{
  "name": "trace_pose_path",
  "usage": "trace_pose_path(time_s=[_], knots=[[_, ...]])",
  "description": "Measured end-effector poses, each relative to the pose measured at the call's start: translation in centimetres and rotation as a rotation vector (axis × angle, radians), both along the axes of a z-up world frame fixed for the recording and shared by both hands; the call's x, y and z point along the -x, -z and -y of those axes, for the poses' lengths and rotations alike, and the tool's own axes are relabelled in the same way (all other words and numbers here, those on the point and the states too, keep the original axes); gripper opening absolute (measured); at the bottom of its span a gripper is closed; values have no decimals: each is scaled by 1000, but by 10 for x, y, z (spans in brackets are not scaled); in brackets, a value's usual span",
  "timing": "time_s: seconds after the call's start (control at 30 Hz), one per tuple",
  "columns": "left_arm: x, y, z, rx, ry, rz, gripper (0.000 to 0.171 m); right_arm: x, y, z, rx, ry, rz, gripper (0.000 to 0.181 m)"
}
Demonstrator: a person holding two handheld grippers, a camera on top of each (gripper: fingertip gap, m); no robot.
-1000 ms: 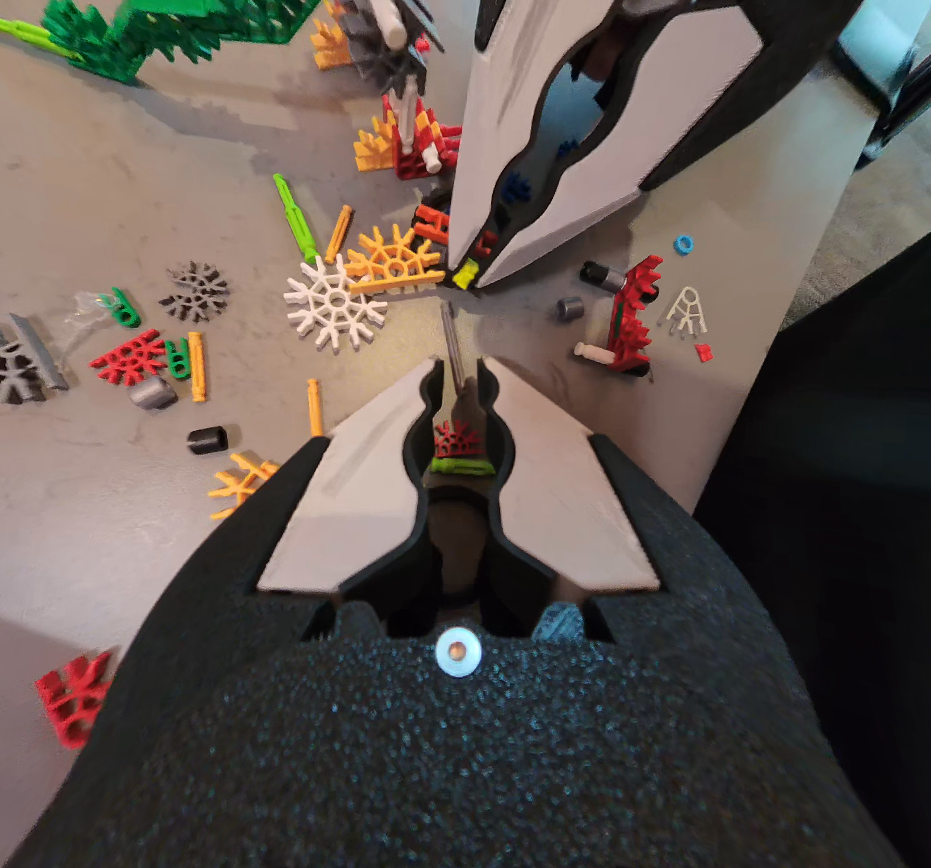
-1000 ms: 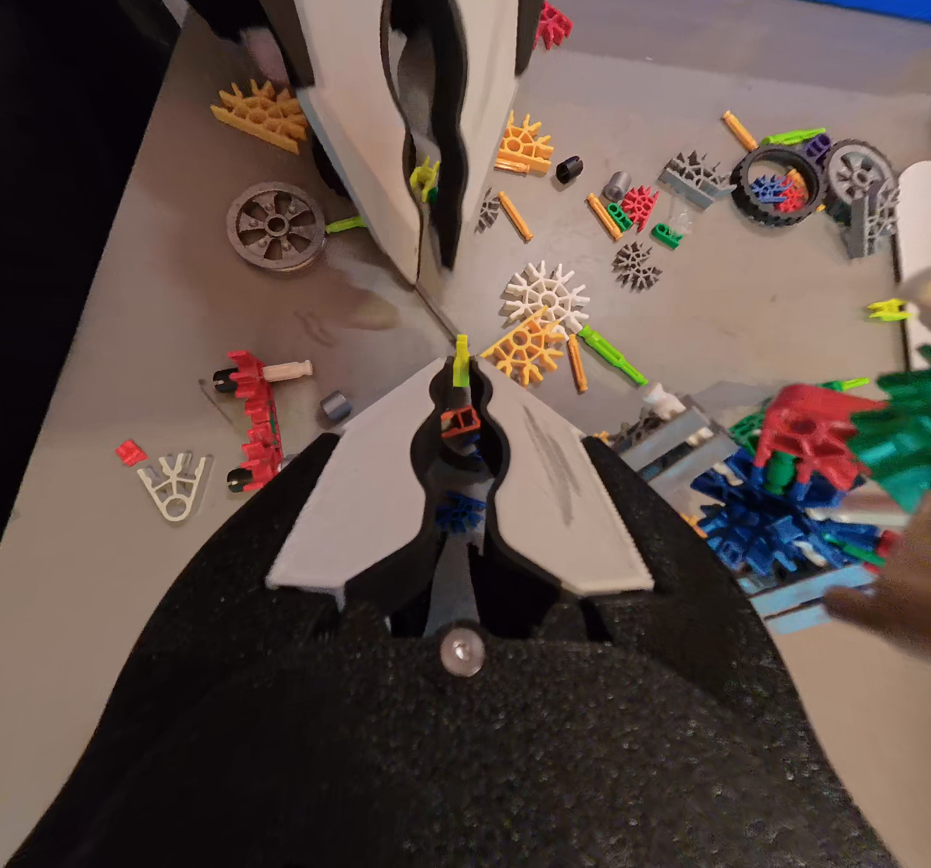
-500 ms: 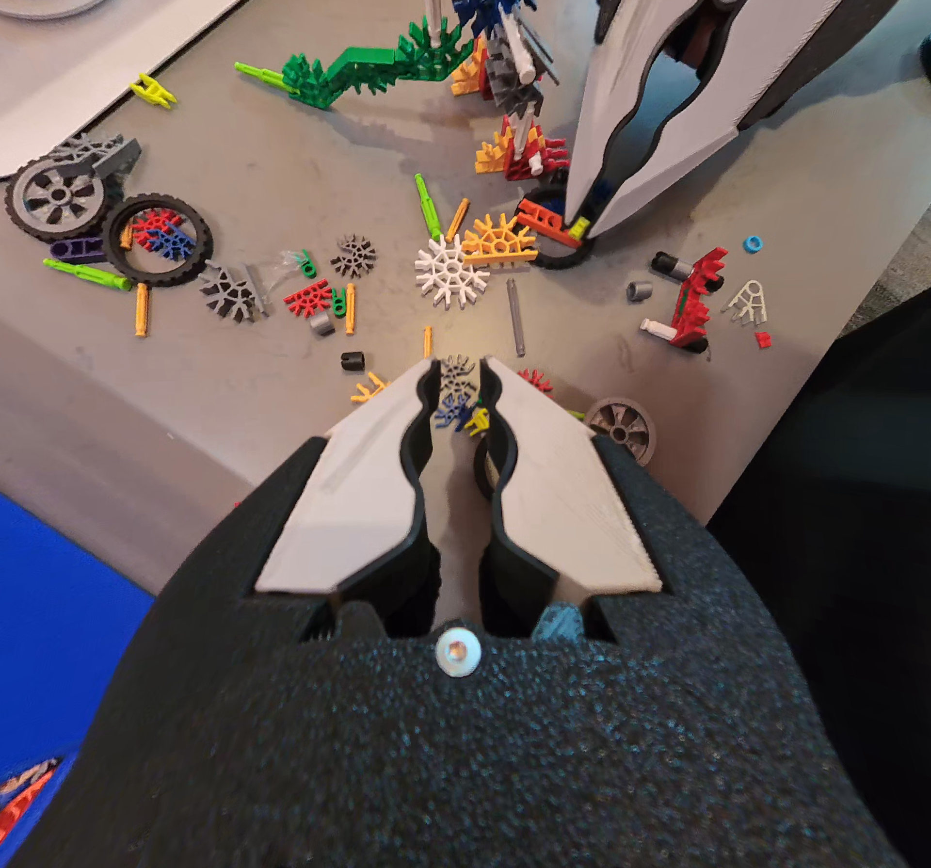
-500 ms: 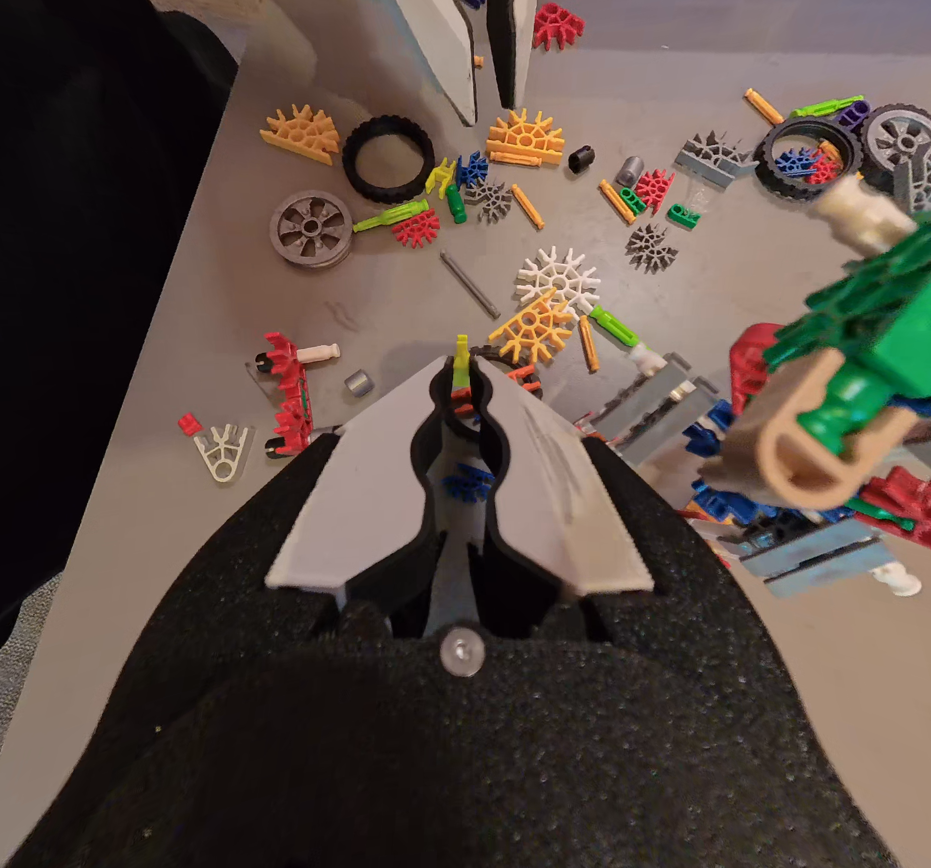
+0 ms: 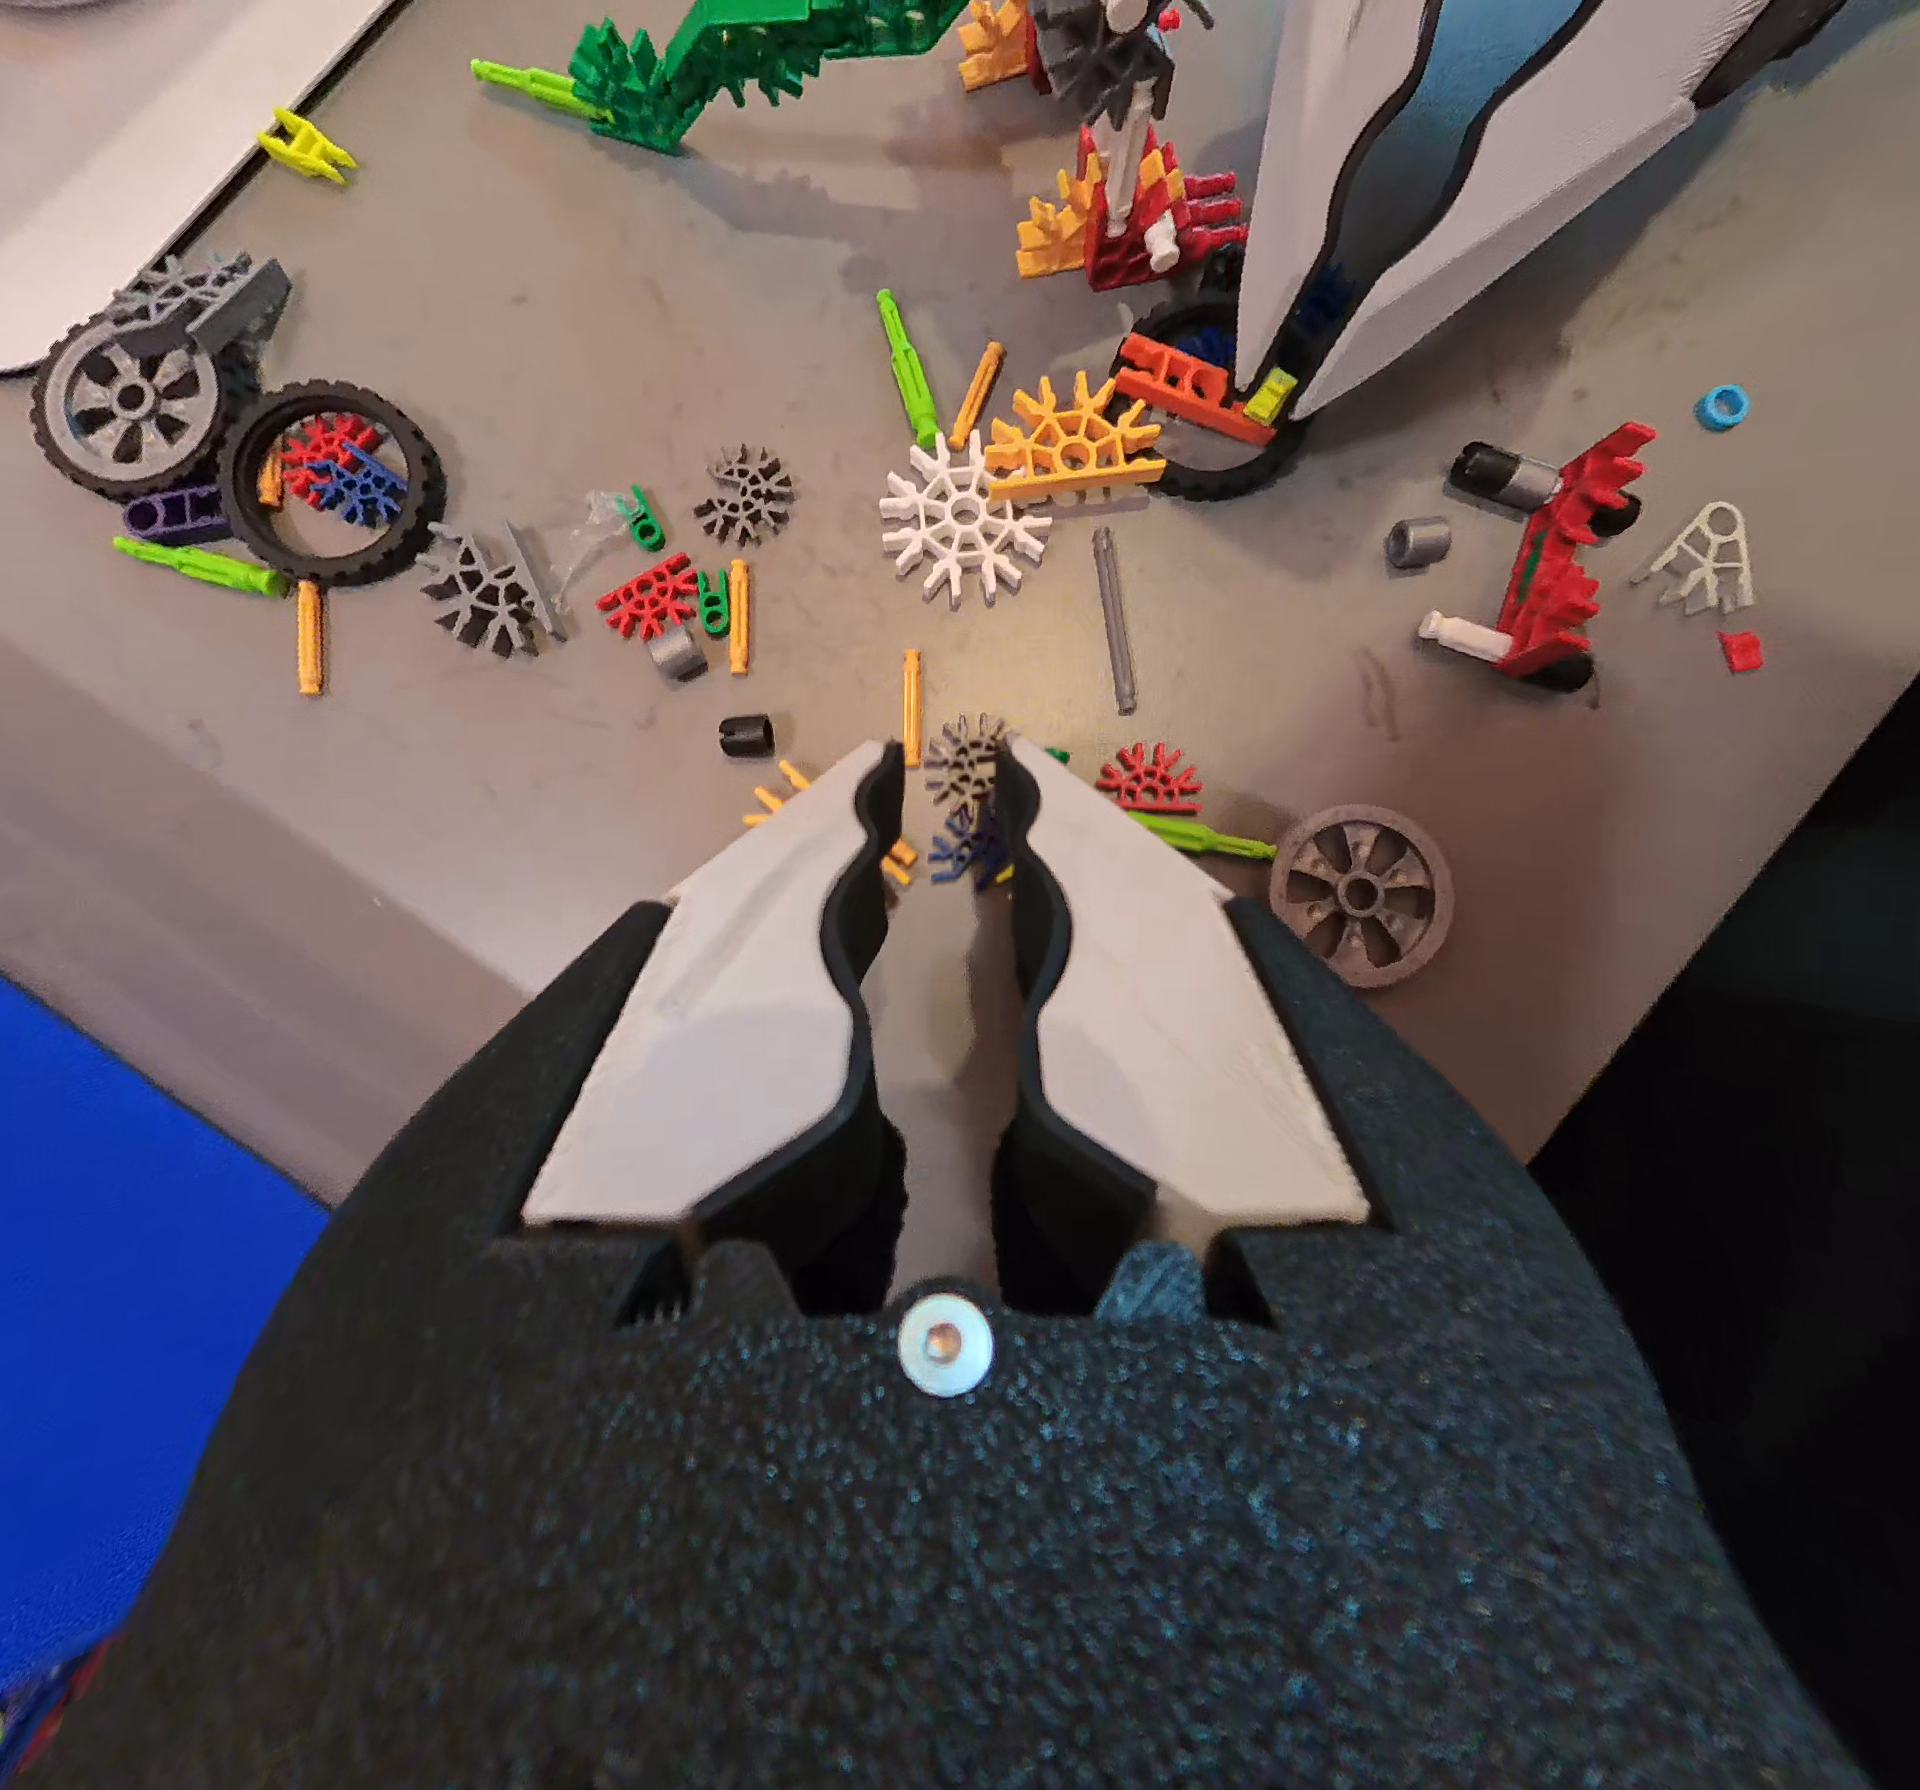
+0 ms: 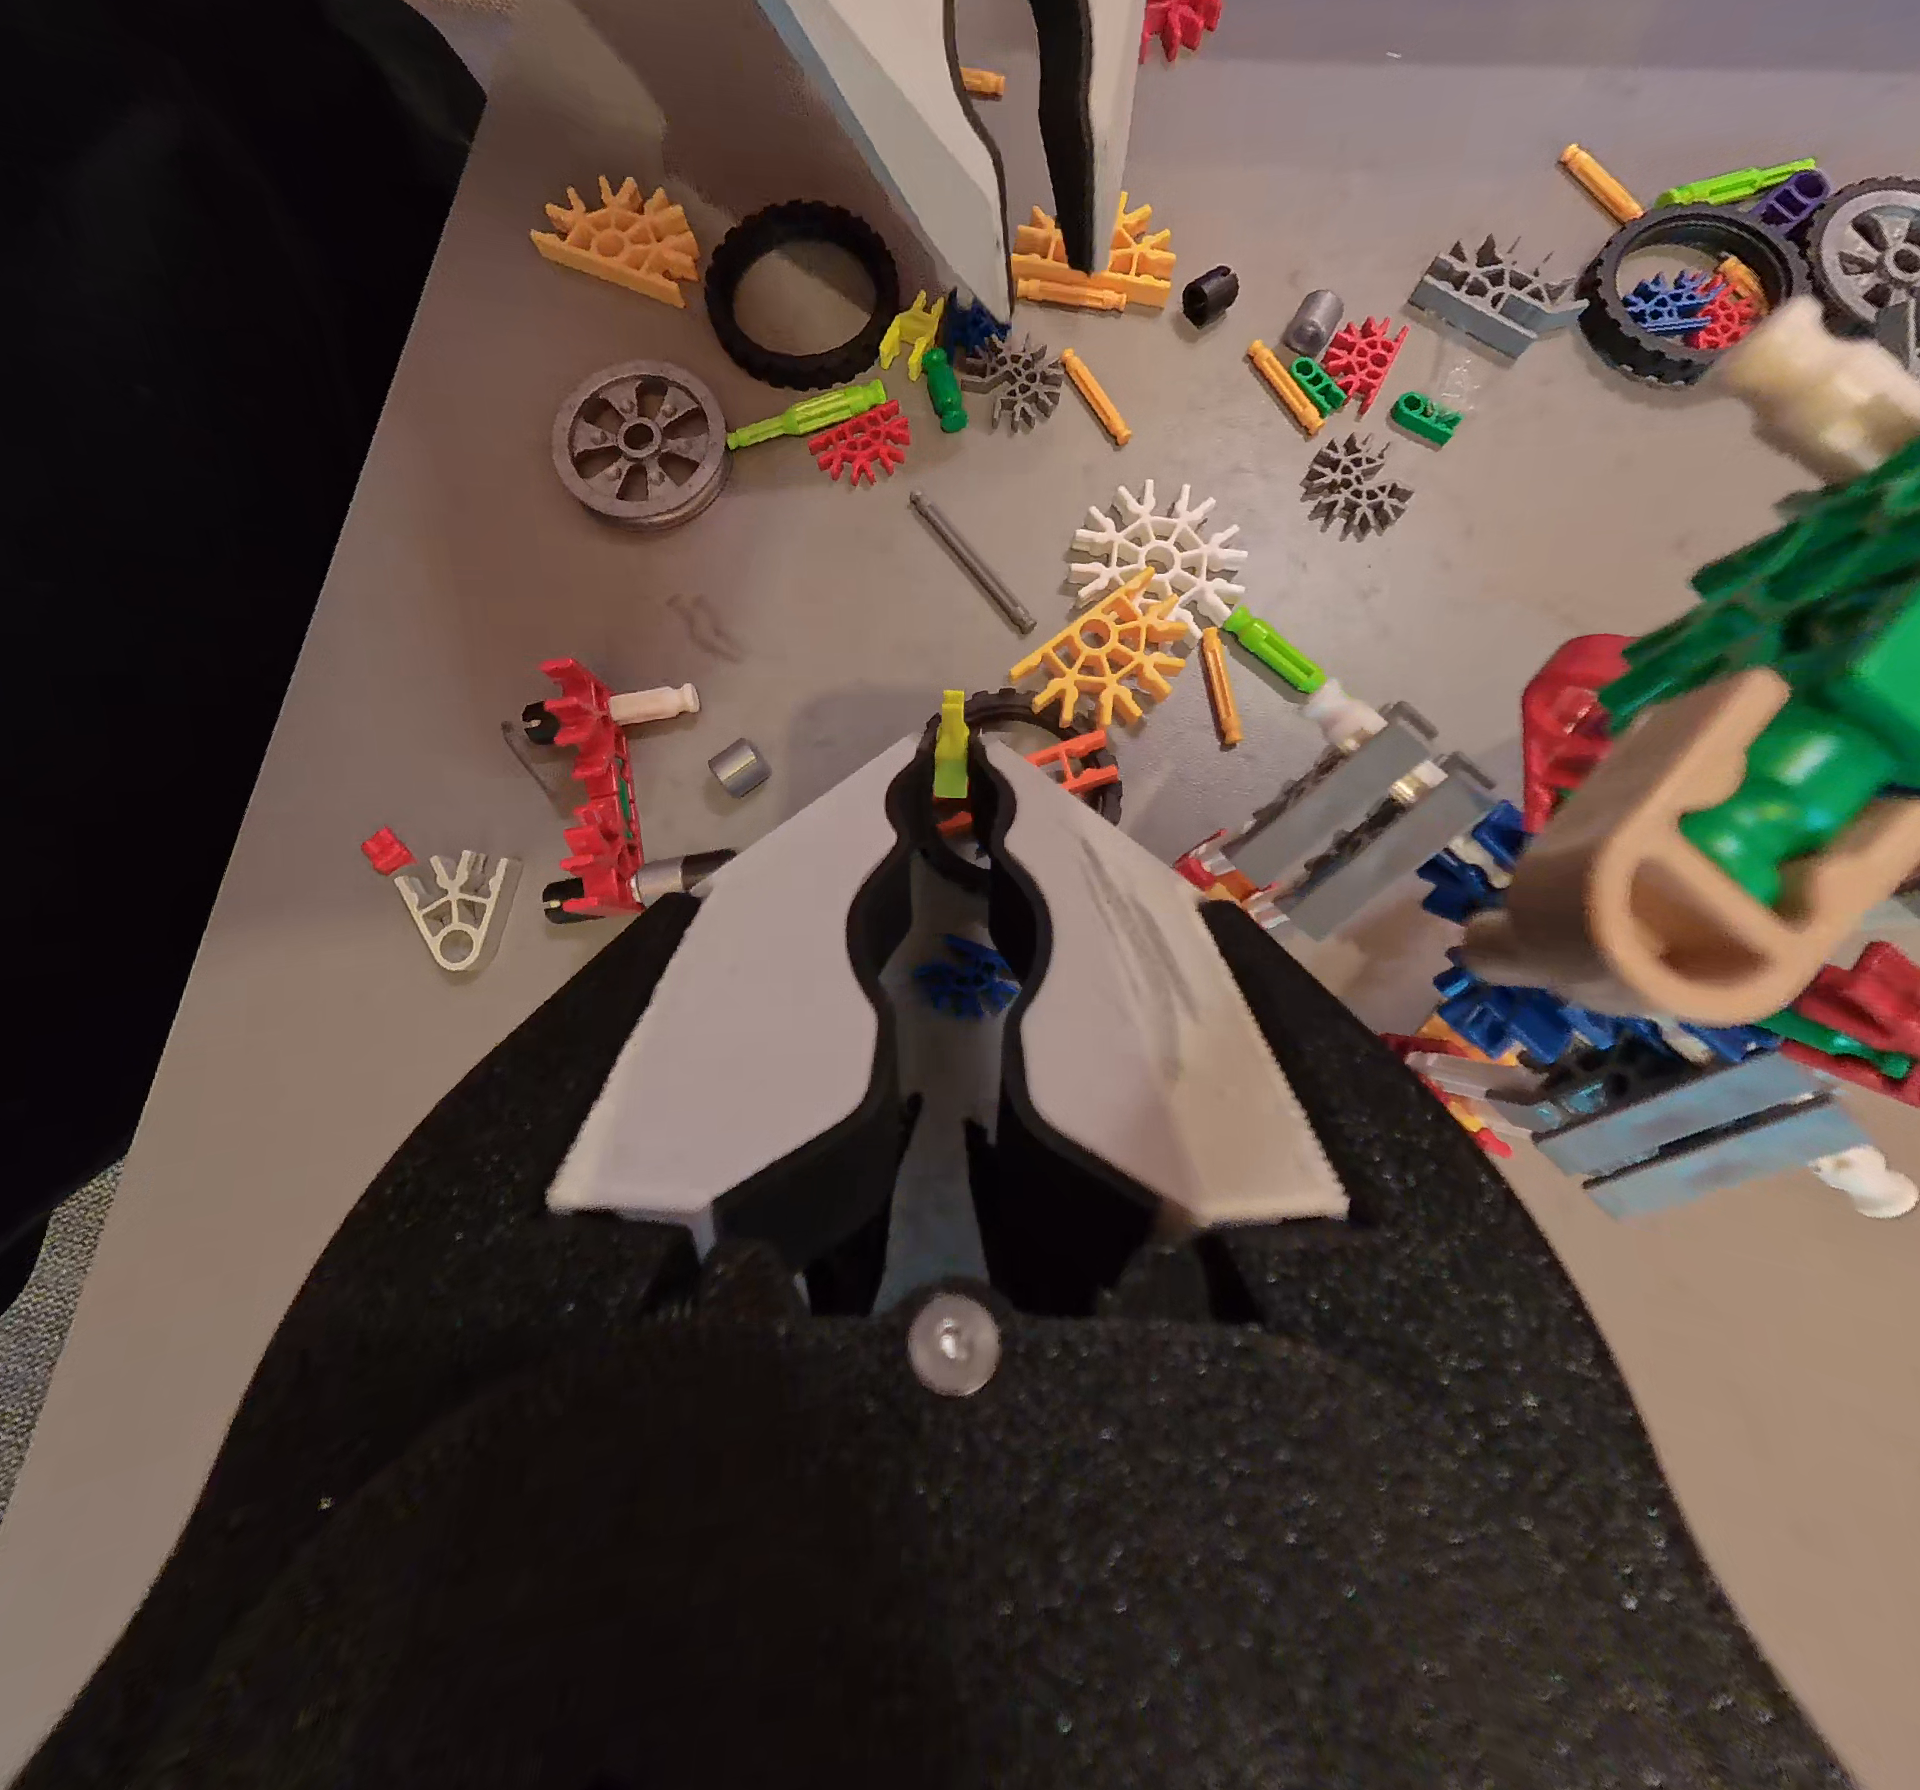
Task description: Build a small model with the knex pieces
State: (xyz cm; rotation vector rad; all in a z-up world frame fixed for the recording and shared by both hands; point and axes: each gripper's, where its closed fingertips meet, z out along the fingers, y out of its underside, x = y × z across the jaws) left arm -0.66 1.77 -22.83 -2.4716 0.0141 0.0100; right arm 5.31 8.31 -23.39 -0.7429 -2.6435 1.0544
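Observation:
My left gripper is open by a narrow gap and empty. It hovers over a grey snowflake connector and a blue connector near the table's front edge. It also shows in the right wrist view, at the top. My right gripper is shut on a small yellow-green clip. It holds the clip over a black tyre with an orange connector. In the left wrist view, the right gripper is at the top right. A thin grey rod lies loose between the two grippers.
Loose pieces lie scattered: a white snowflake connector, a yellow half connector, a grey wheel hub, a red strip and tyres. A green chain joins a large built model. The table edge runs on the right. Left tips to right tips: about 10 cm. The thin grey rod is about equally far from each gripper, around 5 cm. Look for it in the right wrist view too.
My left gripper pulled back from the middle, leaving the grey rod on the table, then came lower over the grey connector. The right gripper kept its clip over the tyre.

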Motion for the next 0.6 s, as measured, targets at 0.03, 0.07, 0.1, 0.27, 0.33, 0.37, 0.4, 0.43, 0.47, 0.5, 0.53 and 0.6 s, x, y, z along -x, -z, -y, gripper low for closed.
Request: trace_pose_path(time_s=[0.03,0.07,0.1,0.27,0.33,0.37,0.4,0.43,0.47,0.5,0.53,0.6], knots=[[0,3,-2,10,4,-10,14,0,0,0,-1,0,1,5],[1,6,-3,21,9,-22,14,0,0,-1,-1,1,1,5],[1,8,-5,29,14,-34,14,0,0,-1,-2,1,2,5],[-19,3,-18,-7,80,4,14,-3,3,3,4,-8,19,5],[-29,4,-20,1,111,17,14,-4,4,6,4,-14,25,5],[-34,7,-21,9,124,26,14,-5,4,7,3,-14,29,5],[-37,10,-21,20,130,26,15,-5,5,8,3,-13,32,5],[-39,14,-21,35,132,20,15,-5,5,9,5,-11,38,5],[-40,19,-21,48,133,9,15,-6,5,11,10,-11,45,5],[-41,22,-20,57,133,-2,14,-7,5,13,14,-14,53,5],[-41,24,-21,59,129,-11,14,-8,5,15,14,-17,60,5],[-41,24,-22,52,123,-19,11,-10,6,17,6,-16,66,6]])
